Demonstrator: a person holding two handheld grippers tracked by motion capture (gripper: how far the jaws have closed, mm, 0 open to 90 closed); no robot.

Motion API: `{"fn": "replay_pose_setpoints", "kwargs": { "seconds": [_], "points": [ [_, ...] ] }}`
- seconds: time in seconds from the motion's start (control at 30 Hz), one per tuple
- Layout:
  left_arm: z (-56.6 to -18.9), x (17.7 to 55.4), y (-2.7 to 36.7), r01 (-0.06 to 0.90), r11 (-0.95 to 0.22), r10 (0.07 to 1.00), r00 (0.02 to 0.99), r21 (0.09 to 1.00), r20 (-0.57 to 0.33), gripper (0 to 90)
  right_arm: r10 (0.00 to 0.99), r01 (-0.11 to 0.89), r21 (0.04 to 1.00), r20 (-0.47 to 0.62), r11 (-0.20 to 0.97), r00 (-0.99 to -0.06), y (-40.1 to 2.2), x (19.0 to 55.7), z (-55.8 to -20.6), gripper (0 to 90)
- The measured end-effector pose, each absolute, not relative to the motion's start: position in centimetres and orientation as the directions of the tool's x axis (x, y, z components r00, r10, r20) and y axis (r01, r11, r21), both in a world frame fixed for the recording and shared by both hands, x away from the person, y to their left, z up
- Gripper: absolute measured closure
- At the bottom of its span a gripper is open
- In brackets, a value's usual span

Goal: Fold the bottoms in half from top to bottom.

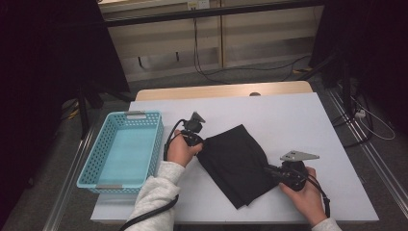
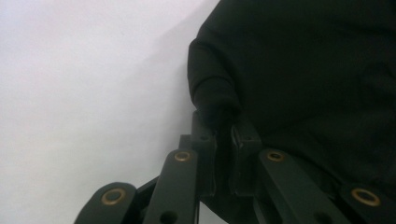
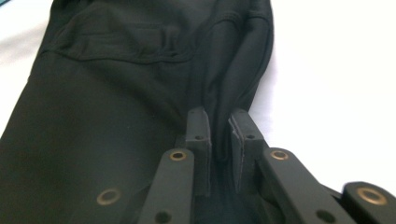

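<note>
Between the two sets of tongs lay a folded black garment (image 1: 236,163), probably trousers or shorts, spread on the white surface (image 1: 298,120). The left tongs (image 1: 198,141) were clamped on its near-left corner; in the left gripper view a small nub of black cloth (image 2: 215,109) stood pinched between the closed jaws. The right tongs (image 1: 270,171) were clamped on the opposite edge, and the right gripper view showed a ridge of fabric (image 3: 233,79) drawn up into the narrow gap between their pads.

My judgement was that the step in hand was a lift or fold of the garment with both grips set. To do it well, both tongs would have needed to rise together and at an even pace, so that neither small bite of cloth slipped out. Keeping the fabric lightly taut between the tongs would have stopped the middle from sagging and dragging. If the garment was bound for the basket (image 1: 126,149) lying just left of the left tongs, it should have cleared the near wall before being lowered.

Counted: one black garment, one light-blue perforated basket with nothing visible inside, two sets of tongs, one in each hand, and one white surface.
</note>
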State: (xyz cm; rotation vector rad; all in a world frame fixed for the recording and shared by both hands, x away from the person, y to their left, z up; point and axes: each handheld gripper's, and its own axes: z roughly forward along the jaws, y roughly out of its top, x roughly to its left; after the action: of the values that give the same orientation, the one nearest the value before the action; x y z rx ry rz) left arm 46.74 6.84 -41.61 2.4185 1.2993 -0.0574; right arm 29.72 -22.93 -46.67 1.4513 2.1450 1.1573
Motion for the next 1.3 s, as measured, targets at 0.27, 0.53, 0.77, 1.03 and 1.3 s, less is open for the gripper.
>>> {"fn": "replay_pose_setpoints", "kwargs": {
  "seconds": [0.27, 0.53, 0.77, 1.03, 1.3],
  "points": [
    [-39.5, 48.0, 7.2, 0.813, -0.506, 0.795, 0.569, 0.287, -0.211, 82.9, 0.866, 0.614, 0.772, 0.185, 0.164, -0.464, -21.8, 29.5, -46.0, 80.2],
    [-38.6, 48.6, 7.4, 0.813, -0.528, 0.798, 0.574, 0.246, -0.183, 83.1, 0.856, 0.588, 0.788, 0.166, 0.183, -0.489, -20.4, 29.3, -45.5, 80.3],
    [-37.4, 49.3, 7.7, 0.818, -0.526, 0.804, 0.567, 0.235, -0.176, 83.1, 0.854, 0.559, 0.808, 0.15, 0.184, -0.499, -19.6, 29.1, -45.2, 80.4],
    [-36.3, 49.7, 7.9, 0.816, -0.53, 0.805, 0.57, 0.229, -0.168, 83.1, 0.848, 0.532, 0.826, 0.136, 0.189, -0.513, -18.8, 29.0, -44.8, 80.6],
    [-35.5, 50.0, 7.9, 0.818, -0.533, 0.809, 0.567, 0.216, -0.155, 83.1, 0.845, 0.518, 0.836, 0.137, 0.182, -0.517, -18.5, 28.8, -44.6, 81.0]
  ]
}}
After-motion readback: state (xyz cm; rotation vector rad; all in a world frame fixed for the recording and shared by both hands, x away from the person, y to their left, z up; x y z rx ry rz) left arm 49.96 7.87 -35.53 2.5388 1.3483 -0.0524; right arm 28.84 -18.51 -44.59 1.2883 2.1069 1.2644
